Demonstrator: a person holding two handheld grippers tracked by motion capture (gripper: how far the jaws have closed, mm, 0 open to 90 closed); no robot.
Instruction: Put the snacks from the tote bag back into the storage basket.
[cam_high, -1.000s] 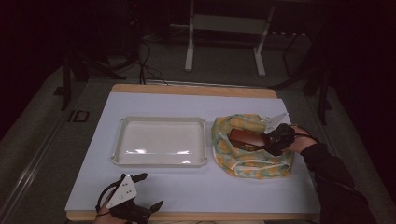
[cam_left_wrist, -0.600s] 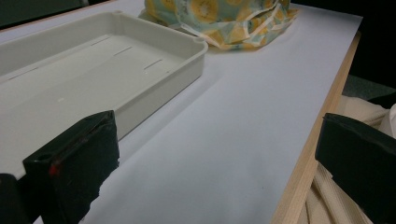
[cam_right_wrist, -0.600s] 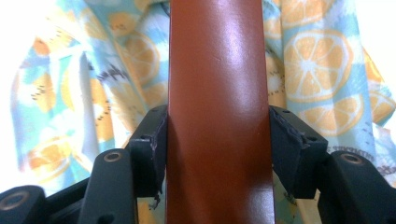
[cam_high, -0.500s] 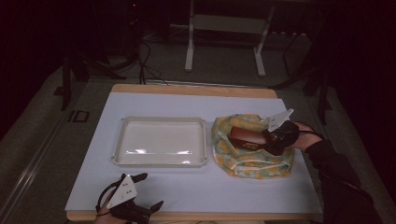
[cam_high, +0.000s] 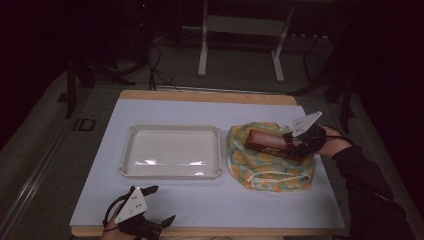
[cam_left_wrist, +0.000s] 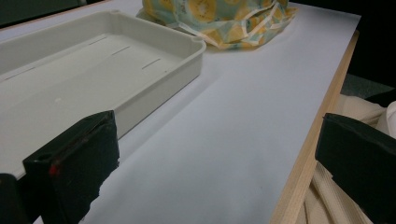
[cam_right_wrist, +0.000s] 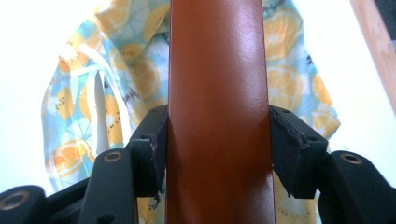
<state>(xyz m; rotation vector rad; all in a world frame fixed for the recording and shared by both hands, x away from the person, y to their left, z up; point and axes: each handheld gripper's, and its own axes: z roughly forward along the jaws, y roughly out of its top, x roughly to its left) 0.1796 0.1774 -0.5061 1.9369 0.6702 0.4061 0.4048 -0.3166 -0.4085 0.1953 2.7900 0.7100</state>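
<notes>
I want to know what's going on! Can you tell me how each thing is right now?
Box: brown, clamped in the right gripper, above the bag.
Bag: open, slumped on the table.
Tray: empty, flat on the table.
Left gripper: open, holding nothing.

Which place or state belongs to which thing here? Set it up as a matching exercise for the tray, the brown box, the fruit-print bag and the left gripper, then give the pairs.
Things:
1. white tray
2. brown box
3. fruit-print bag
4. left gripper

Places or states:
A. clamped between the right gripper's fingers
B. open, at the table's near edge
C. empty, in the middle of the table
D. lying open-mouthed on the table, right of the tray

Pairs: 1-C, 2-A, 3-D, 4-B
</notes>
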